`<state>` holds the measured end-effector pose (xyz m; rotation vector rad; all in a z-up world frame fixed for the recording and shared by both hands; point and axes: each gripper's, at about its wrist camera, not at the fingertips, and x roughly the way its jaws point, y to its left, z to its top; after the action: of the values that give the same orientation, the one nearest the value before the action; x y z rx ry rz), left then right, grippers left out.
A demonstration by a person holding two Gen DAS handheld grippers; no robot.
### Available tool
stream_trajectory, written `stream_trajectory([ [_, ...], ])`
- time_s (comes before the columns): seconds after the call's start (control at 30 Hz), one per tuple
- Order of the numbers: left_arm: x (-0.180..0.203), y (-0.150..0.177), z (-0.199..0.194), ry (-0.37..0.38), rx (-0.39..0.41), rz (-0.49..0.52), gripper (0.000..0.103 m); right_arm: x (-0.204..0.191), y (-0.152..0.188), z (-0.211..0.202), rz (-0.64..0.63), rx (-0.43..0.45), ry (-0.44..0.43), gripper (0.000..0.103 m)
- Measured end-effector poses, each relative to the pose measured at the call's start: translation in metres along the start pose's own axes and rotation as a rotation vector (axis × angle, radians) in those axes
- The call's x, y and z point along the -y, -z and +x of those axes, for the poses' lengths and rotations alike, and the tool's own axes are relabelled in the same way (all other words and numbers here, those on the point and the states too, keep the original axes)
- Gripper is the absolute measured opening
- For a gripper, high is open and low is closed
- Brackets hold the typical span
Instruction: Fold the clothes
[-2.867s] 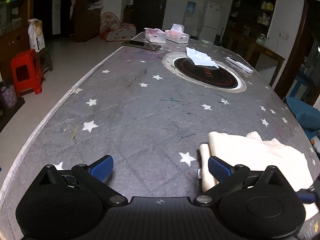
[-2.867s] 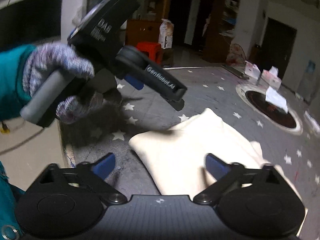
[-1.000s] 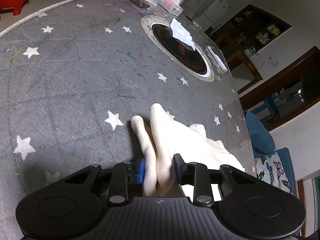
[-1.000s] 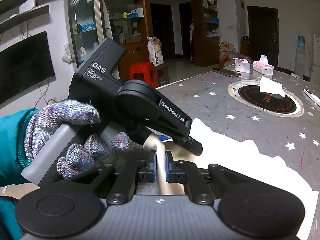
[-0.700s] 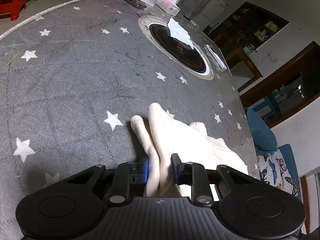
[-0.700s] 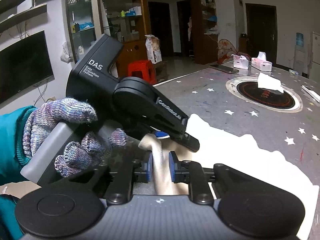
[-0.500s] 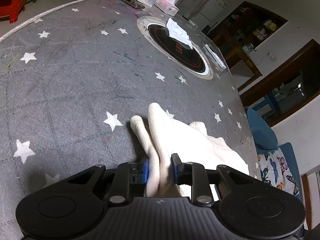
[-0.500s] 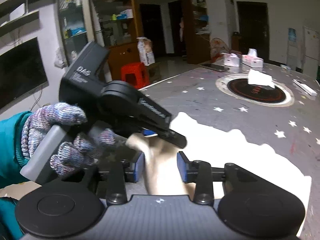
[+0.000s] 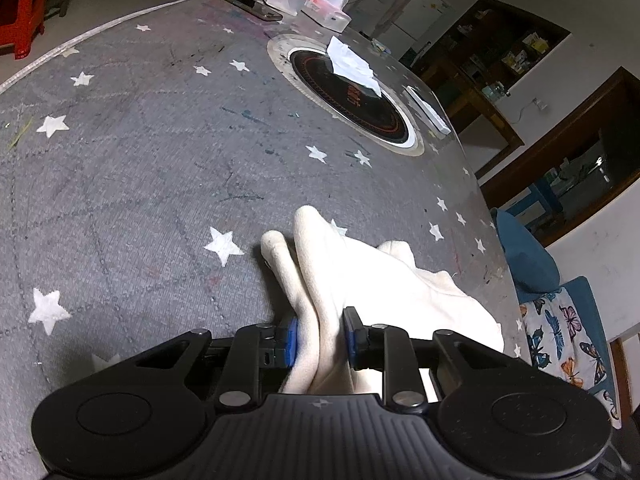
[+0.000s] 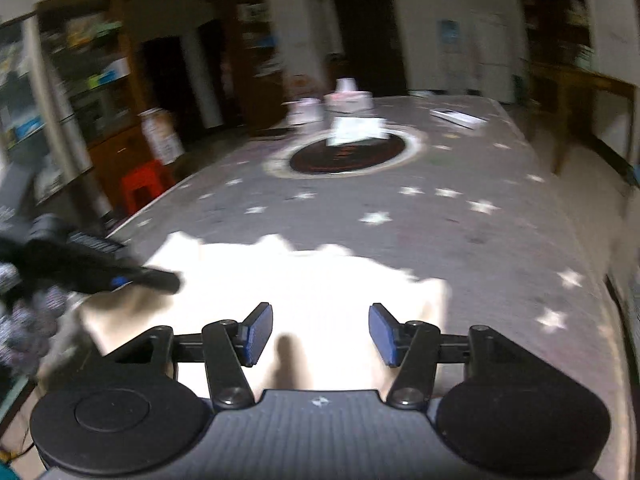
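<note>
Where the grey star-printed cloth covers the long table (image 9: 132, 152), the left tool (image 9: 319, 337) sits low at the near edge with its blue pads (image 9: 289, 340) pinched onto a bunched fold of the cream-white folded garment (image 9: 360, 280). The fabric rises between the two pads and runs forward in soft ridges, its rounded corner ending beside a white star. The rest of the garment spreads flat to the right across the table, close to the near right edge.

Further back on the table lies a round black induction hob (image 9: 352, 96) set in a pale ring, with a crumpled white tissue (image 9: 352, 66) lying on it. Beyond it, near the far edge, stand two clear plastic tissue boxes (image 9: 304, 0), and a flat white remote-like bar (image 9: 428, 110) lies to the right of the hob.

In the right wrist view, which is heavily blurred, the left tool (image 10: 140, 278) shows at the left, gripping the garment's (image 10: 304, 280) left corner. The right tool (image 10: 320, 334) hovers over the pale cloth with its blue pads (image 10: 258, 332) spread wide apart and nothing between them; it seems to be just above the fabric, though the blur makes contact hard to judge.
</note>
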<state>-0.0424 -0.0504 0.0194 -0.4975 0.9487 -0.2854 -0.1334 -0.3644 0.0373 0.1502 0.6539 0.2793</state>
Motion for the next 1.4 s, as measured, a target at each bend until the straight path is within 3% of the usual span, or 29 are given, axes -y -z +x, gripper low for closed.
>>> stream_trajectory([
  [0.17, 0.002, 0.001, 0.0, -0.007, 0.002, 0.012, 0.025, 0.034, 0.0, 0.007, 0.13, -0.009, 0.035, 0.055],
  [0.5, 0.004, 0.0, 0.002, -0.019, 0.002, 0.032, 0.025, 0.051, 0.0, 0.031, 0.195, -0.013, 0.025, 0.053],
  [0.6, 0.006, 0.0, 0.002, -0.027, 0.004, 0.044, 0.025, 0.047, -0.001, 0.036, 0.185, -0.02, 0.009, 0.035],
  [0.63, 0.007, 0.0, 0.002, -0.029, 0.003, 0.048, 0.025, 0.046, -0.001, 0.036, 0.186, -0.021, 0.0, 0.025],
  [0.77, 0.012, -0.003, 0.002, -0.035, 0.0, 0.066, 0.02, 0.04, -0.003, 0.031, 0.173, -0.007, -0.009, 0.016],
  [1.03, 0.043, -0.016, 0.0, 0.013, 0.015, 0.15, 0.019, 0.037, -0.024, -0.005, 0.129, 0.083, 0.008, 0.014],
  [1.4, 0.111, -0.03, 0.023, 0.082, 0.011, 0.261, 0.017, 0.064, -0.053, -0.045, 0.124, 0.176, 0.121, 0.014],
])
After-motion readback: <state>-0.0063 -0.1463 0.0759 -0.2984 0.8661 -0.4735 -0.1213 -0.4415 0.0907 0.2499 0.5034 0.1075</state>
